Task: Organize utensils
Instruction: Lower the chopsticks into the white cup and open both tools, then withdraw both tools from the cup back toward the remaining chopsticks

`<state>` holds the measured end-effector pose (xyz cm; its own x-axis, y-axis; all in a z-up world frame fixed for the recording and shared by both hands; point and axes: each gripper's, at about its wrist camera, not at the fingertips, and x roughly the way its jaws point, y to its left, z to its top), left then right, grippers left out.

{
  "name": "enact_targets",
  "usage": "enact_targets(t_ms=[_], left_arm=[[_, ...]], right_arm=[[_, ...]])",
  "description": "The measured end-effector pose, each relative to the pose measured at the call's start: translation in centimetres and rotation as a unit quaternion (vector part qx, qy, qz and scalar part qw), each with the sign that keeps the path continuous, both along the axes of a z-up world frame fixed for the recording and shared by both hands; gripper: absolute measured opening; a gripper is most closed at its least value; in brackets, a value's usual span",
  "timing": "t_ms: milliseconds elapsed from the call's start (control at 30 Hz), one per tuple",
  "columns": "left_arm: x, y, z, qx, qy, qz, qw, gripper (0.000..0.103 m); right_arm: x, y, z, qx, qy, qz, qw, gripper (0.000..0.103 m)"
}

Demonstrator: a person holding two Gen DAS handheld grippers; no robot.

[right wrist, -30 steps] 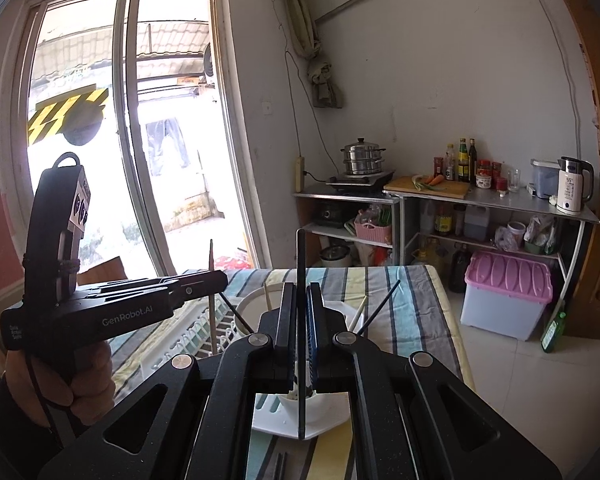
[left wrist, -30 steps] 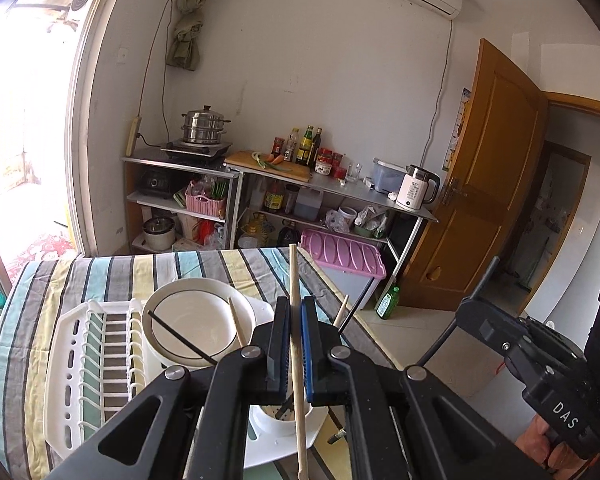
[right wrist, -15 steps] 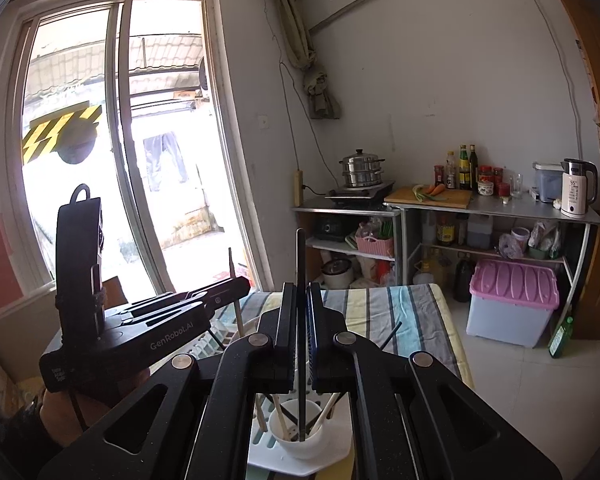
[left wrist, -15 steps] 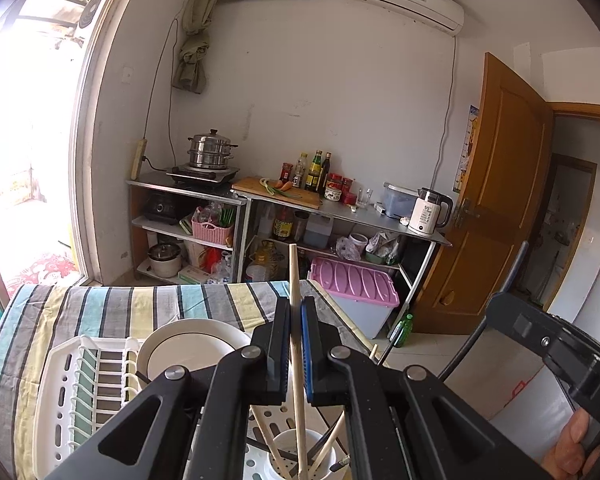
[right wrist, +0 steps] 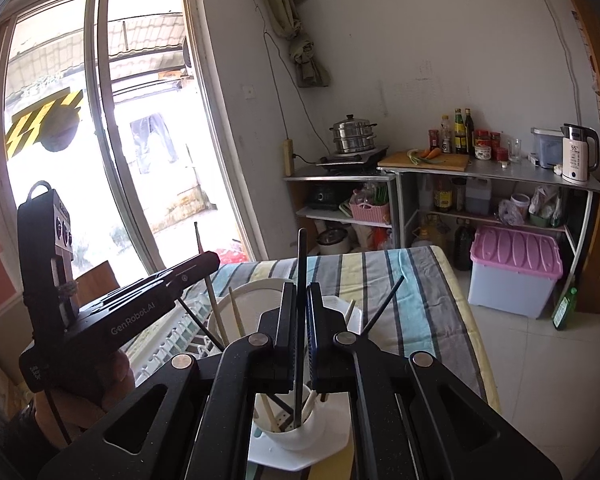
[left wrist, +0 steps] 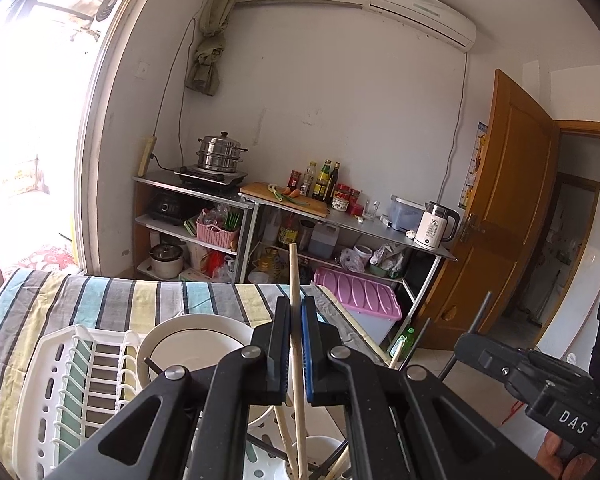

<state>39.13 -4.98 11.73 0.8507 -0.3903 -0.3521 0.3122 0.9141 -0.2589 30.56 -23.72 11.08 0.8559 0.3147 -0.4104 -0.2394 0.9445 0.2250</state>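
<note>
A pale wooden chopstick (left wrist: 295, 304) and a black chopstick (right wrist: 301, 280) stand near upright, lower ends inside a white cup (right wrist: 296, 436) holding more chopsticks, pale and black, leaning outward.

left claw (left wrist: 296, 344) clamped, right claw (right wrist: 301, 332) clamped

Wood chopstick (left wrist: 296, 360), glossy white plastic rack (left wrist: 56, 392), striped cloth (left wrist: 100, 300), matt blk grippers.

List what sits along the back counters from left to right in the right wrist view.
Stacked steel steamer pot → wooden cutting board with a carrot → dark glass sauce bottles → clear drinking glass → white electric kettle.
</note>
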Motion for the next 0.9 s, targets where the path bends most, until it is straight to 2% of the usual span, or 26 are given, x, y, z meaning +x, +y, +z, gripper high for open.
enact_targets(t_ms=[267,667,900], left_arm=[[0.3,-0.7,-1.4,0.002,0.002,-0.001,1.0000,0.005],[-0.1,-0.5,-6.1,0.023,0.061,0.007,0.9978,0.006],[-0.7,-0.3,-6.2,0.030,0.068,0.011,0.9972,0.007]], right_arm=[[0.0,0.3,-0.2,-0.003,0.007,0.004,1.000,0.004],[0.2,-0.2,-1.1,-0.005,0.013,-0.007,1.000,0.004],[0.4,-1.1,-1.3,0.006,0.029,-0.011,1.000,0.005]])
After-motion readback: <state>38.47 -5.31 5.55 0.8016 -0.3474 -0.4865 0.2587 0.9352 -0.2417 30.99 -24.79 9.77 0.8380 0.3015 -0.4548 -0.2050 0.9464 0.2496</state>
